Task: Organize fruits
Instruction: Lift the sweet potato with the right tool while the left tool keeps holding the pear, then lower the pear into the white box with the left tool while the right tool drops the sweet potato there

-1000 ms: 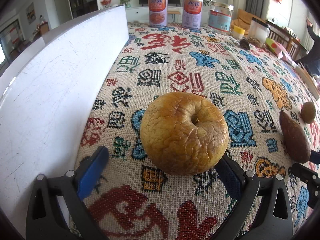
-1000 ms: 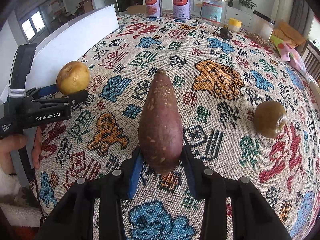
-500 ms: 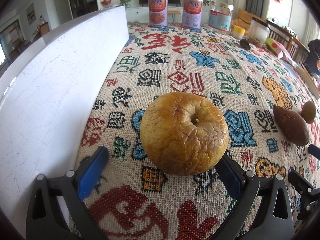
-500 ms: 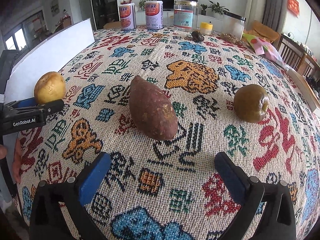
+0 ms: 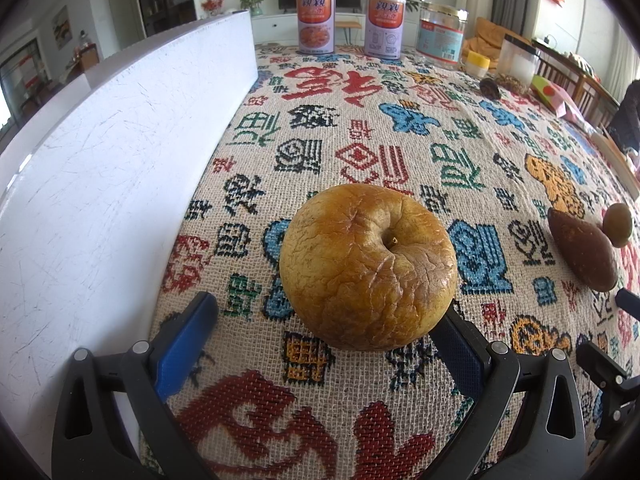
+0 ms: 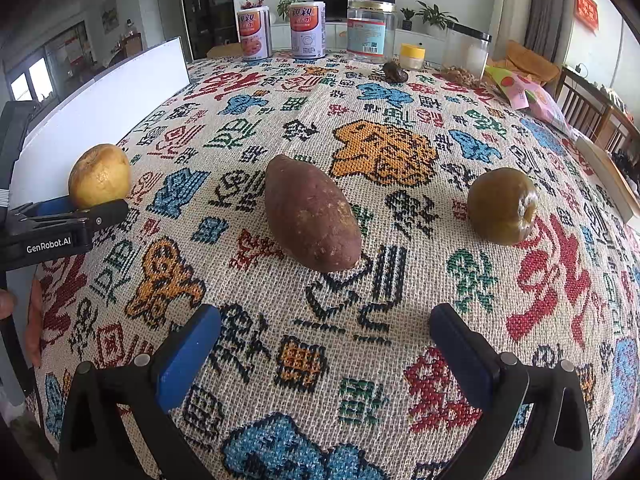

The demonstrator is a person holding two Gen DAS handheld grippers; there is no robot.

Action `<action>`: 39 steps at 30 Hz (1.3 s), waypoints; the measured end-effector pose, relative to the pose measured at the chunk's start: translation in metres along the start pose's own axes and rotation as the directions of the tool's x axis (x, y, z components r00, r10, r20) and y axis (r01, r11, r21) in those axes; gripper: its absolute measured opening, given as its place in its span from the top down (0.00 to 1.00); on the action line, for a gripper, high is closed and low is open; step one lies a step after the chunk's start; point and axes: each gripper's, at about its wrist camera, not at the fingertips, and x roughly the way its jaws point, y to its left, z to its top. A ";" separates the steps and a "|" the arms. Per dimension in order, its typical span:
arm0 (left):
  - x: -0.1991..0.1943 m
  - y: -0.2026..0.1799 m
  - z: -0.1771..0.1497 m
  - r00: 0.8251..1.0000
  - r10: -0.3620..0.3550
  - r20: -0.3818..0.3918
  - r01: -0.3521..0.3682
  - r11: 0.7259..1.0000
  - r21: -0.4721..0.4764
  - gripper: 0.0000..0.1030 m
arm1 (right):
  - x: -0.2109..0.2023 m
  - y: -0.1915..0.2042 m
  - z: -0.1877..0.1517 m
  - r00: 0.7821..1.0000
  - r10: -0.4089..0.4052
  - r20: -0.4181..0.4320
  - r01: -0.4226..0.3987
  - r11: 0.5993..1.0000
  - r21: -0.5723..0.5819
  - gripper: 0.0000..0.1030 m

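A wrinkled yellow-brown apple (image 5: 368, 266) rests on the patterned tablecloth, between the wide-open fingers of my left gripper (image 5: 320, 332), close to the right finger; it also shows in the right wrist view (image 6: 100, 176). A purple-brown sweet potato (image 6: 310, 212) lies on the cloth ahead of my open, empty right gripper (image 6: 324, 340); it also shows in the left wrist view (image 5: 582, 254). A round olive-brown fruit (image 6: 502, 206) sits to its right, also seen in the left wrist view (image 5: 618, 224).
A white board (image 5: 100, 184) stands along the table's left side. At the far edge stand two orange-labelled cans (image 6: 254, 34), a clear jar (image 6: 370, 32), a small yellow-lidded jar (image 6: 412, 56), a clear container (image 6: 466, 52) and a dark lump (image 6: 394, 72). A pink bag (image 6: 528, 94) lies far right.
My right gripper let go of the sweet potato, opened wide and drew back; the potato now lies on the cloth. The left gripper and apple have not moved.
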 end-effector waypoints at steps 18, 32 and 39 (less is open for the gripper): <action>0.000 0.001 -0.001 1.000 -0.010 0.000 0.010 1.000 -0.004 0.01 | 0.000 0.000 -0.001 1.000 0.009 0.004 -0.009 1.000 0.007 0.00; -0.002 0.007 0.018 0.982 -0.182 -0.058 0.180 0.983 -0.026 0.04 | -0.020 -0.021 0.050 0.984 0.165 -0.071 -0.158 0.983 0.093 0.00; -0.015 0.008 0.011 0.973 -0.219 -0.071 0.218 0.976 -0.025 0.32 | 0.044 0.025 0.095 0.943 0.024 -0.332 -0.072 0.988 -0.136 0.55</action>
